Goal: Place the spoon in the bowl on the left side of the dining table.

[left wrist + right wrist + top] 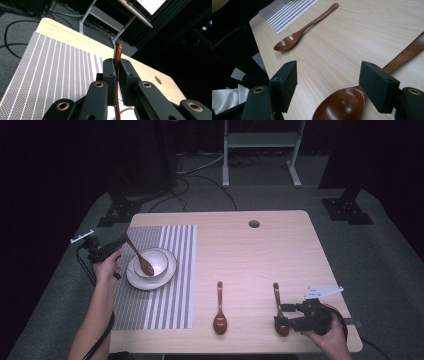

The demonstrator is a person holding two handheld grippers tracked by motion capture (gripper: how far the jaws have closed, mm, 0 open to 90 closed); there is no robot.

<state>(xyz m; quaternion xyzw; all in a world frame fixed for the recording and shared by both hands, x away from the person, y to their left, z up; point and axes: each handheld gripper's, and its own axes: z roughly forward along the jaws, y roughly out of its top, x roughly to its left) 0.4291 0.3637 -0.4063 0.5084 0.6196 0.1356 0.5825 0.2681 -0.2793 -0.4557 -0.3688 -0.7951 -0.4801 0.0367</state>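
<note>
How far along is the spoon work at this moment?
Done: nothing fully released yet. In hand: the left gripper is shut on one spoon, whose head sits in the bowl on the striped mat. Left: two spoons lie on the table; the open right gripper straddles one.

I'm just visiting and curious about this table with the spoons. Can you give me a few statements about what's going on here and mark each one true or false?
1. The left gripper is shut on the handle of a wooden spoon. True.
2. That spoon's head rests in the white bowl. True.
3. The bowl sits straight on the bare table. False: it stands on a white plate, which lies on the striped placemat.
4. The right gripper is clamped on a spoon. False: its jaws stand open, with the near spoon lying between them.
5. Two more spoons lie on the bare wood. True: the near spoon and the middle spoon.
</note>
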